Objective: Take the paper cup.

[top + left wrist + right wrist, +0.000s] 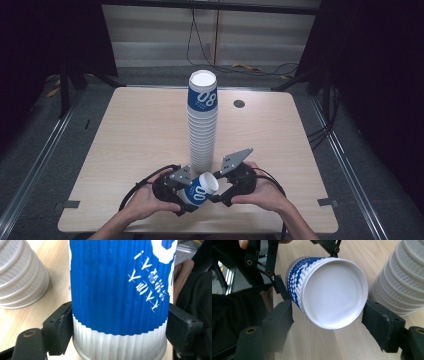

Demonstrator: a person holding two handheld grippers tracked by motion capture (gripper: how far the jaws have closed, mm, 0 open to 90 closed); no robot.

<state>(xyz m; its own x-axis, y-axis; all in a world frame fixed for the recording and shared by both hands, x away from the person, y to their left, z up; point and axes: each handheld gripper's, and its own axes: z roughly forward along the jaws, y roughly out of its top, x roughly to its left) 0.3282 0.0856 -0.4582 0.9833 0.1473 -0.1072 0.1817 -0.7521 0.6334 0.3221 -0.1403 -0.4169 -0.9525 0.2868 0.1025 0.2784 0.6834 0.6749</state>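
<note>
A blue and white ribbed paper cup marked "08" lies tilted just above the table, close to its front edge. My left gripper is shut on it; in the left gripper view both pads press the cup near its white lower band. The cup's closed white round end faces my right gripper, whose jaws stand open on either side of that end, the left pad clearly apart from it. In the high view the right gripper sits to the cup's right.
A tall stack of the same cups stands upside down at the table's middle, right behind the grippers, and its white ribbed rims lie beside my right jaw. The wooden table has a round cable hole at the back.
</note>
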